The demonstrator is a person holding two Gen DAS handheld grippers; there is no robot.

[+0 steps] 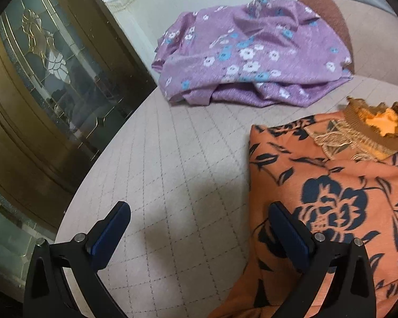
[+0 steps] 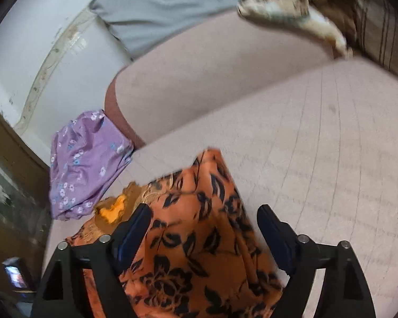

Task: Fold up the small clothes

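An orange garment with dark navy flowers [image 1: 331, 198] lies on the beige quilted sofa seat [image 1: 177, 164], its ribbed collar at the far end. My left gripper [image 1: 199, 212] is open and empty, above the seat at the garment's left edge; its right finger overlaps the cloth. In the right wrist view the same orange garment [image 2: 193, 238] lies under my right gripper [image 2: 204, 214], which is open with the fabric between its fingers. I cannot tell whether the fingers touch the cloth. A purple floral garment [image 1: 246, 53] lies crumpled at the far side, also in the right wrist view [image 2: 85, 159].
A dark wooden cabinet with leaded glass [image 1: 39, 84] stands left of the sofa. The sofa's backrest [image 2: 212, 79] rises behind the seat. A grey cloth [image 2: 161, 8] and a patterned cream fabric [image 2: 284, 8] lie along the backrest top.
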